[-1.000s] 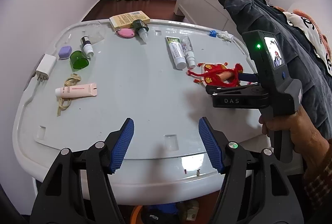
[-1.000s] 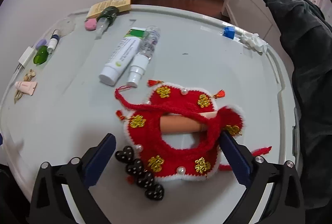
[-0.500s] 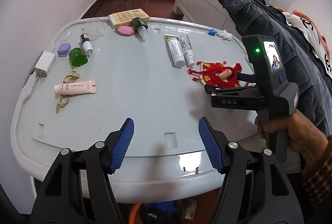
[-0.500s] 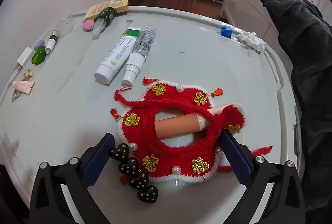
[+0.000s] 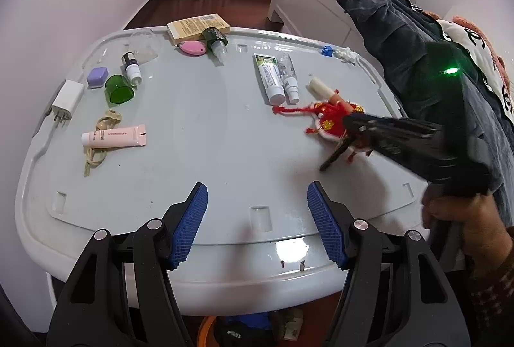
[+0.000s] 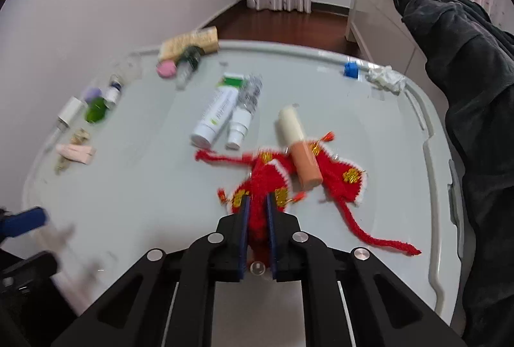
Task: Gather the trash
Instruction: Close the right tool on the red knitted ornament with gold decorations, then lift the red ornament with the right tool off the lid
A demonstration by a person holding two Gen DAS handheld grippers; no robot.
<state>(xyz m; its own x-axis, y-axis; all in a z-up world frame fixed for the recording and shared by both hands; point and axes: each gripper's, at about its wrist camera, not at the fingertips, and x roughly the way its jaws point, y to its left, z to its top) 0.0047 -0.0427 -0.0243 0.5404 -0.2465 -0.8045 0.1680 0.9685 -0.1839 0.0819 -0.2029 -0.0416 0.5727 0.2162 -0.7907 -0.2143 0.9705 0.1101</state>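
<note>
The pale grey plastic table (image 5: 205, 128) spreads ahead of both grippers. The left gripper (image 5: 257, 218) hangs with its jaws apart, nothing between them. The right gripper (image 6: 257, 218) is clamped on the red knitted collar with gold motifs (image 6: 340, 176), bunched between its blue pads (image 6: 271, 225); a peach-and-cream tube (image 6: 298, 147) lies across the collar just beyond the fingertips.

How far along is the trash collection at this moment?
Early. Nothing visibly collected yet: the table still holds tubes, bottles and small items. In hand: the right hand-held gripper is shut on the red knitted piece, with an orange tube lying across it. The left hand-held gripper is open and empty. Left: the crumpled tissue at the far edge, plus any other trash.
</note>
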